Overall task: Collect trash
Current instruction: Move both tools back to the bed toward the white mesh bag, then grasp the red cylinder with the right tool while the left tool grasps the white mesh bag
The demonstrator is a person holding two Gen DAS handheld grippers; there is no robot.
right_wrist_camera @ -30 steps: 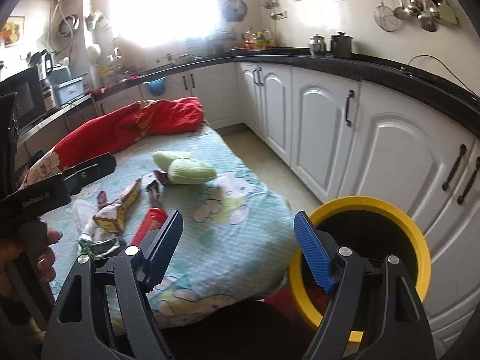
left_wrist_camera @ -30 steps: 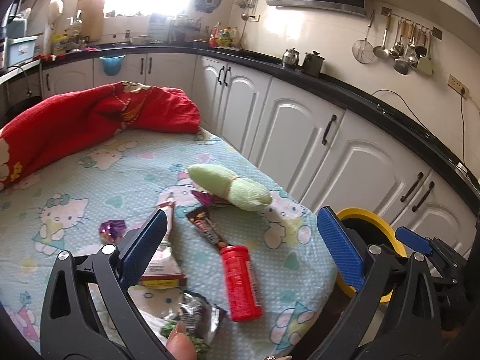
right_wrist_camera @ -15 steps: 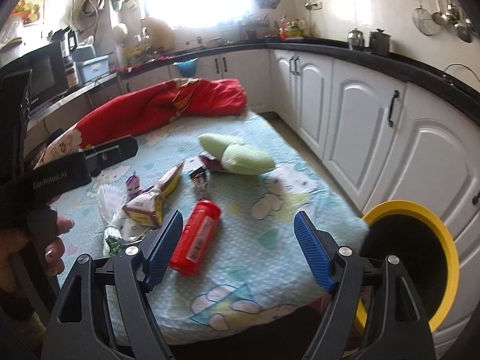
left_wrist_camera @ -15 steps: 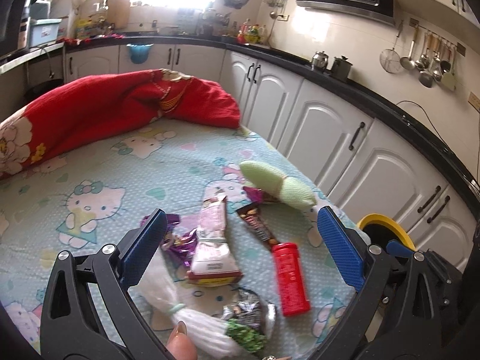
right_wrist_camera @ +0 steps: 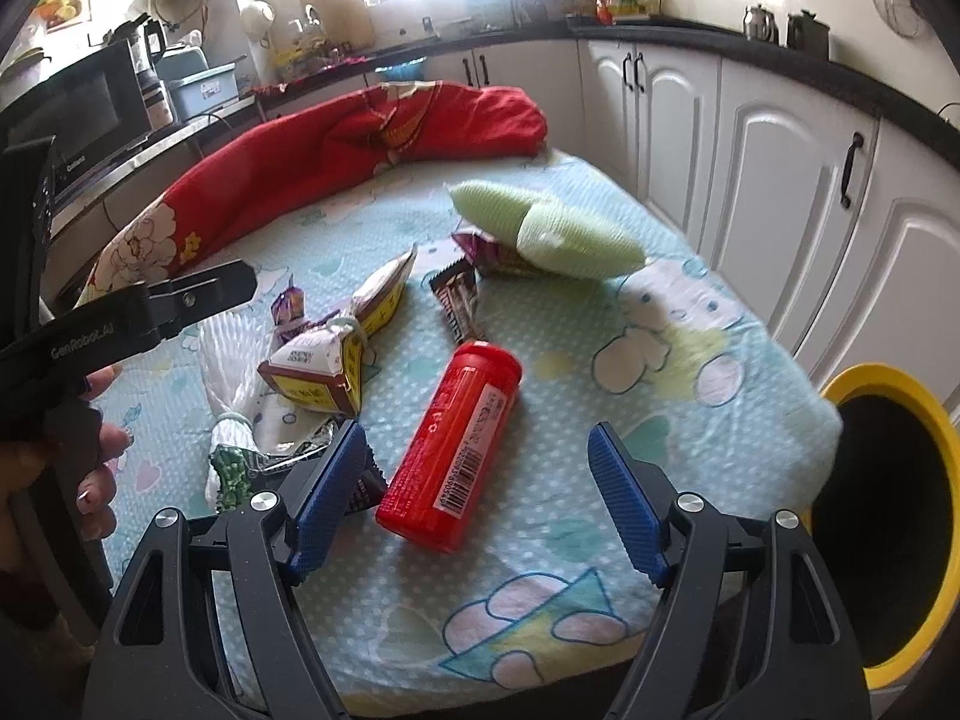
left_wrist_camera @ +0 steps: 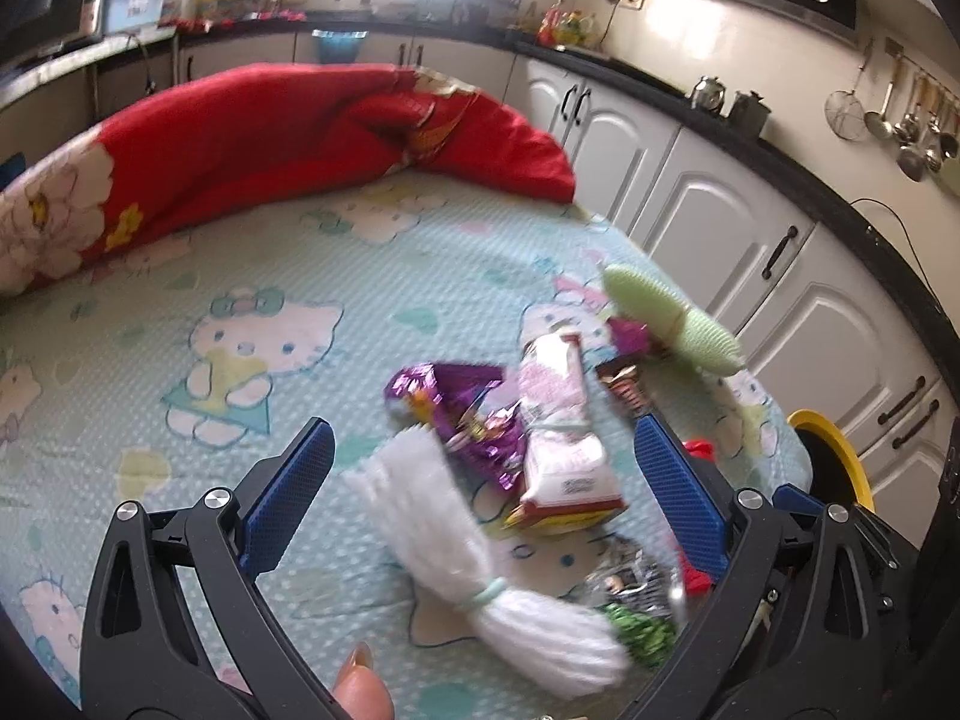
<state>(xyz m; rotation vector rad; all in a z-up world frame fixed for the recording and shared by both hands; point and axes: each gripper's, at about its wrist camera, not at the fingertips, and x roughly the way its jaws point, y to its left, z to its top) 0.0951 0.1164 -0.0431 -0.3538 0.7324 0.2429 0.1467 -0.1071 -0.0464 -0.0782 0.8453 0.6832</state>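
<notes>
Litter lies on the cartoon-print sheet. In the left wrist view my left gripper (left_wrist_camera: 483, 450) hangs open over a white foam net (left_wrist_camera: 480, 546), a purple wrapper (left_wrist_camera: 462, 408) and a pink snack bag (left_wrist_camera: 561, 438). Its right finger hides most of the red canister (left_wrist_camera: 699, 450). In the right wrist view my right gripper (right_wrist_camera: 477, 444) stands open just above the red canister (right_wrist_camera: 459, 444), pads apart from it. A dark candy wrapper (right_wrist_camera: 459, 300) and a green foam net (right_wrist_camera: 552, 228) lie beyond. The yellow-rimmed bin (right_wrist_camera: 894, 480) stands off the bed's right edge.
A rolled red quilt (left_wrist_camera: 288, 138) runs along the far side of the bed. White cabinets (right_wrist_camera: 780, 180) under a black counter line the right. A silver and green wrapper (left_wrist_camera: 630, 594) lies at the near edge. A hand (right_wrist_camera: 96, 450) holds the left gripper's handle.
Both grippers have swung left and dipped toward the bed. The litter has come in between their jaws and looks closer. The bin has slid to the right edge. Jaws keep the same width.
</notes>
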